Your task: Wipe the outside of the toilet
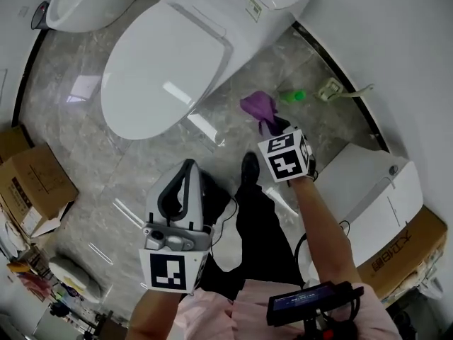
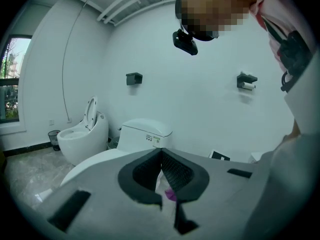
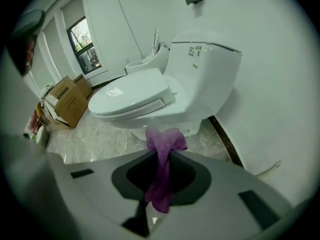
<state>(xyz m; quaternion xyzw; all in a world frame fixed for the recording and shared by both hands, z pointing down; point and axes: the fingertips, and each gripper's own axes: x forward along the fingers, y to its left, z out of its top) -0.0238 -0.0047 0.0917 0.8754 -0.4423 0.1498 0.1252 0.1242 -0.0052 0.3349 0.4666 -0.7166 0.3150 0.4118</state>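
The white toilet point(image 1: 170, 69) stands with its lid down on the marble floor, also seen ahead in the right gripper view point(image 3: 145, 91) and in the left gripper view point(image 2: 142, 136). My right gripper point(image 1: 272, 127) is shut on a purple cloth point(image 1: 257, 105), which hangs bunched between the jaws point(image 3: 162, 171) just short of the toilet's base. My left gripper point(image 1: 189, 164) is held lower and to the left, above the floor in front of the bowl; its jaws meet at the tips point(image 2: 161, 152) with nothing between them.
A second toilet point(image 1: 92, 2) and a small bin point(image 1: 40, 14) stand at the far left. A green bottle point(image 1: 291, 95) lies by the wall. A white unit point(image 1: 375, 193) and cardboard boxes point(image 1: 35, 183) point(image 1: 407, 250) flank the floor. The person's black shoe point(image 1: 249, 167) is below the cloth.
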